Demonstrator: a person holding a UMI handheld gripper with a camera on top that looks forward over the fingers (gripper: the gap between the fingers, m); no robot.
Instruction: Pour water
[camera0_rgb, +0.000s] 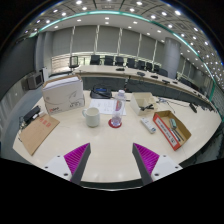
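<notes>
My gripper (111, 158) stands open above the near part of a cream table (110, 140), with nothing between its magenta pads (76, 156). Well beyond the fingers stands a white cup (92, 116). Just right of it a small clear bottle (120, 101) stands upright, with a small round red-rimmed thing (115, 122) on the table at its foot. All of them are far ahead of the fingertips.
A white box (63, 95) sits at the back left, a brown cardboard piece (38, 132) at the left, and an open orange-lined box (171, 129) at the right. A dark bag (101, 92) and papers (104, 104) lie behind the cup. Black chairs (115, 62) line the far side.
</notes>
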